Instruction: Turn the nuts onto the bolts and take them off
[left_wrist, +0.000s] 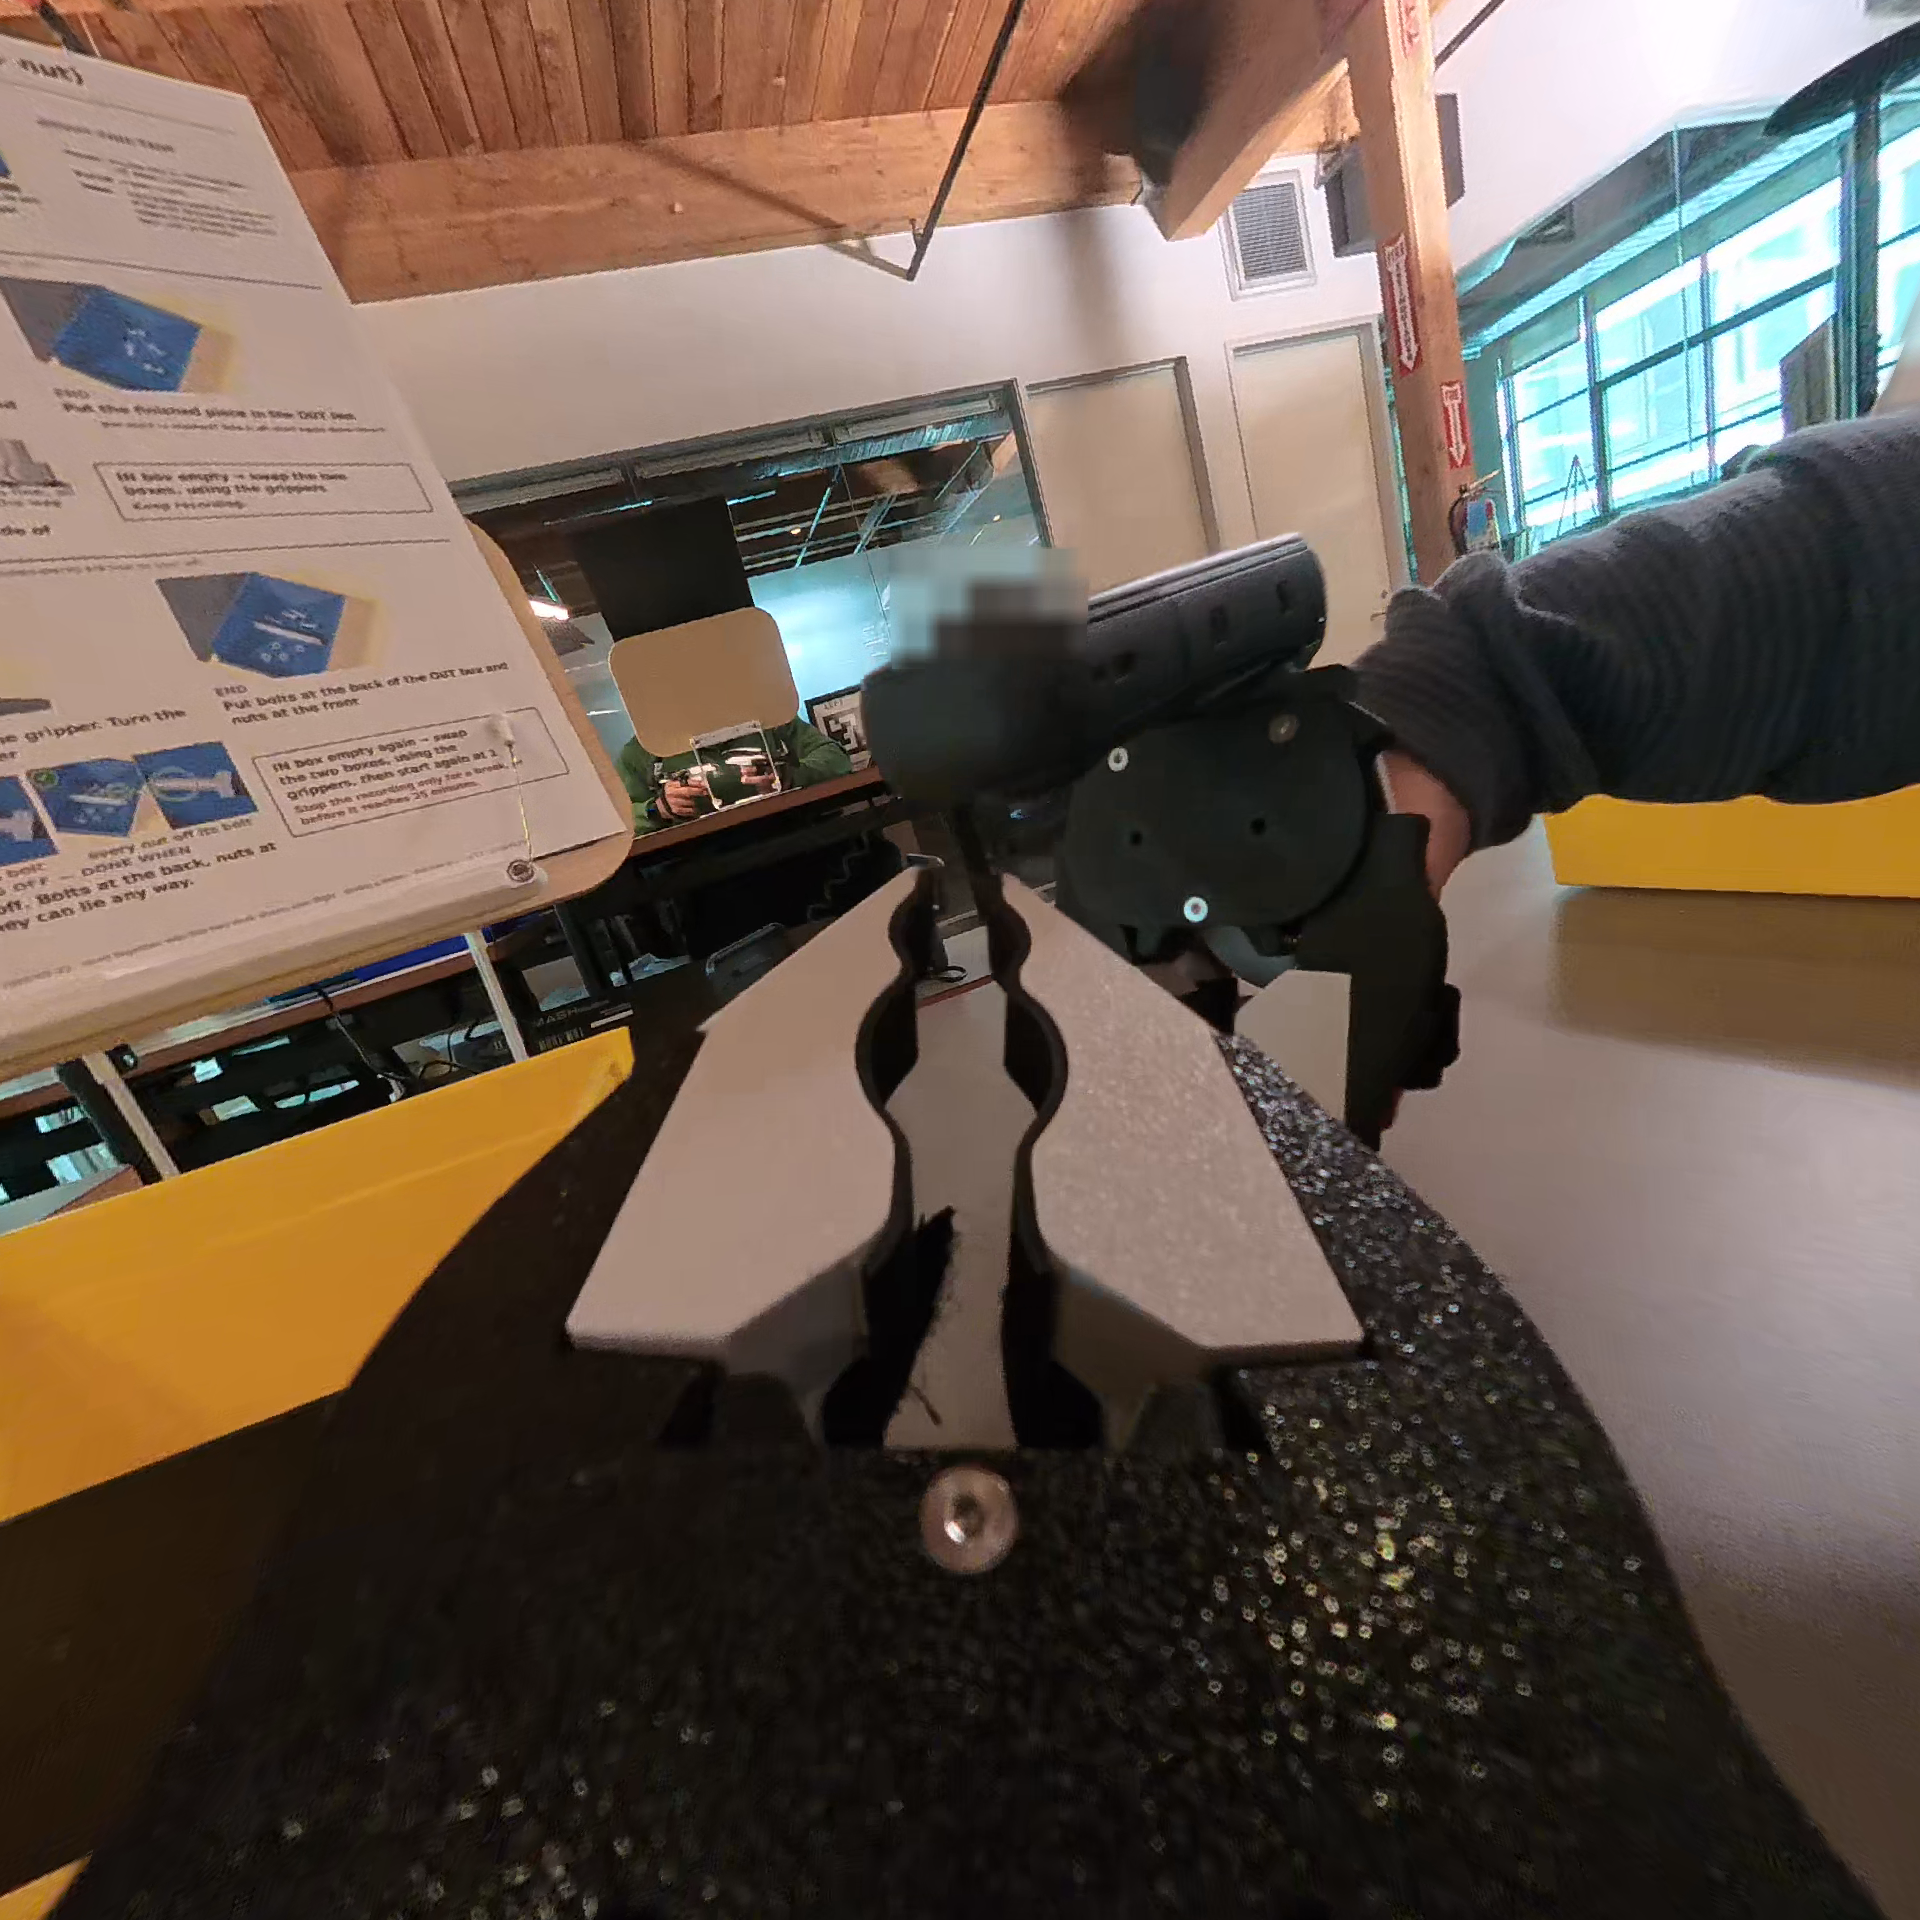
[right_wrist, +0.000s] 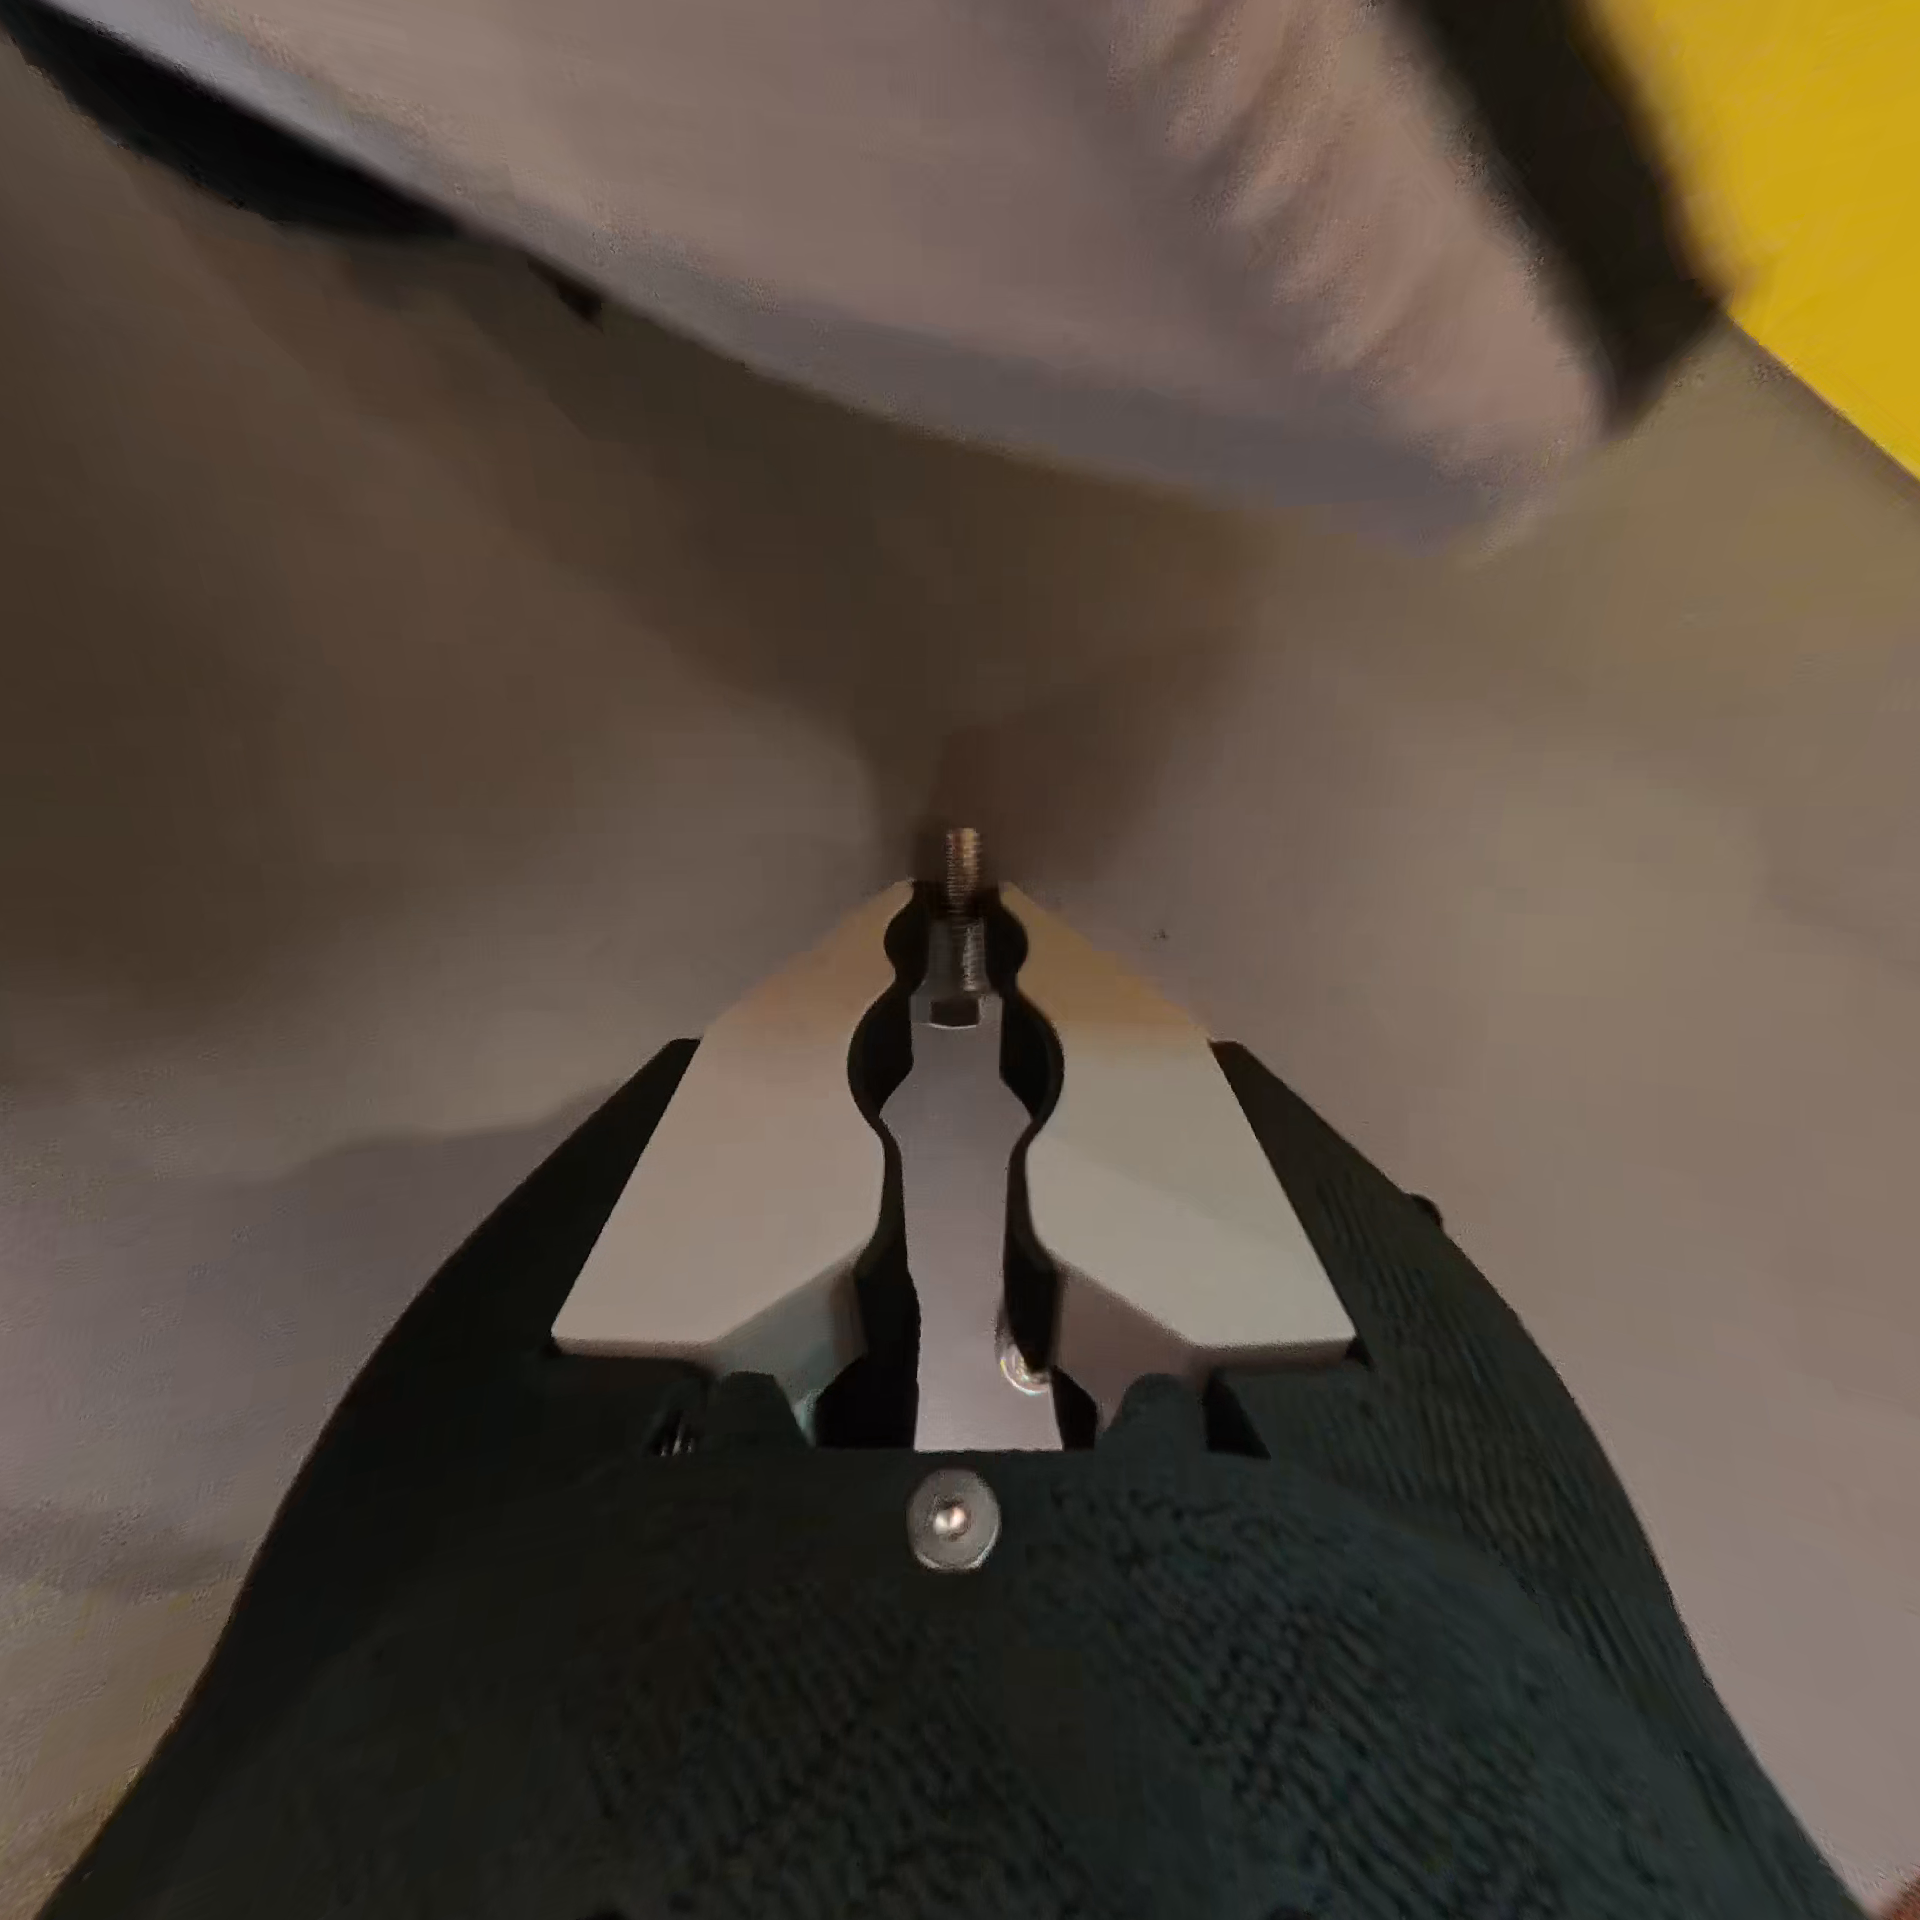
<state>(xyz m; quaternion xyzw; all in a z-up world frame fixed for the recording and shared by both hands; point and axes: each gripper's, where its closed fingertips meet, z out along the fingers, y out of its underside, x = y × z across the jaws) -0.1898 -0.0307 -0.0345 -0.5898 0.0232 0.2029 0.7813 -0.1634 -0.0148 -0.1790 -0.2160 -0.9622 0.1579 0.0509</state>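
Note:
In the right wrist view my right gripper (right_wrist: 958, 888) is shut on a silver bolt (right_wrist: 961, 935). The bolt lies along the fingers, with its hex head toward the camera and its threaded end poking past the tips over the tan table (right_wrist: 416, 831). In the left wrist view my left gripper (left_wrist: 958, 883) is raised above the table with its jaws nearly closed. A small silver nut (left_wrist: 922, 860) shows only as an edge at the tips. The right gripper's black body (left_wrist: 1216, 821), held by a hand in a dark sleeve (left_wrist: 1662, 644), is just beyond and to the right; its fingers are hidden.
A yellow bin (left_wrist: 260, 1247) stands at the left and another (left_wrist: 1714, 852) at the far right. An instruction board (left_wrist: 208, 520) leans at the upper left. A person (left_wrist: 727, 769) sits at a table farther back. The right wrist view is blurred, with a yellow bin (right_wrist: 1818, 208) at its upper right. The tips of one gripper are about 15 centimeters away from the tips of the other.

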